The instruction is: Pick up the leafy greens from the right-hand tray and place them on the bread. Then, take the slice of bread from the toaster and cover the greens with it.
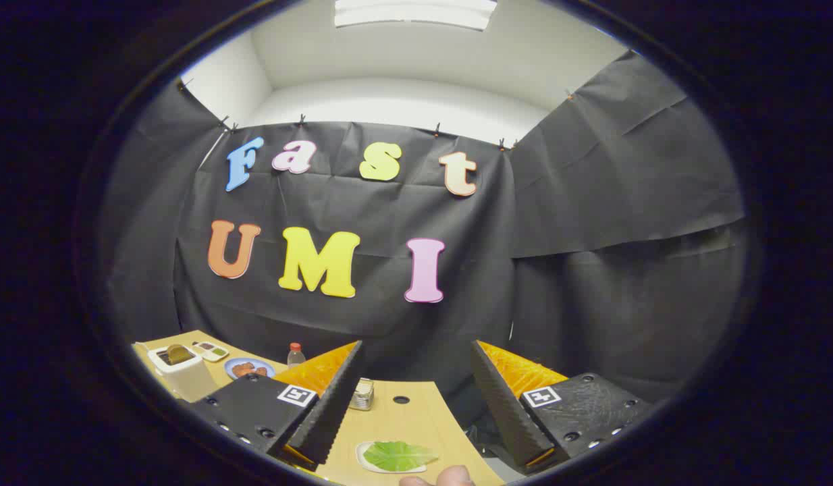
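Gripper (416, 405) jaws wide apart, nothing between fingers. Green leaf (397, 455) lies flat on small white tray (362, 461) on wooden table (403, 422), low between fingers, nearer left one; leaf's long axis runs crosswise to fingers. White toaster (180, 371) far to left, bread slice (179, 353) standing upright in slot. Blue plate (249, 368) with brown food beside toaster, small bottle (296, 354) and metal tin (362, 394) beyond left finger. Fingertips of person's hand (443, 478) just below tray.
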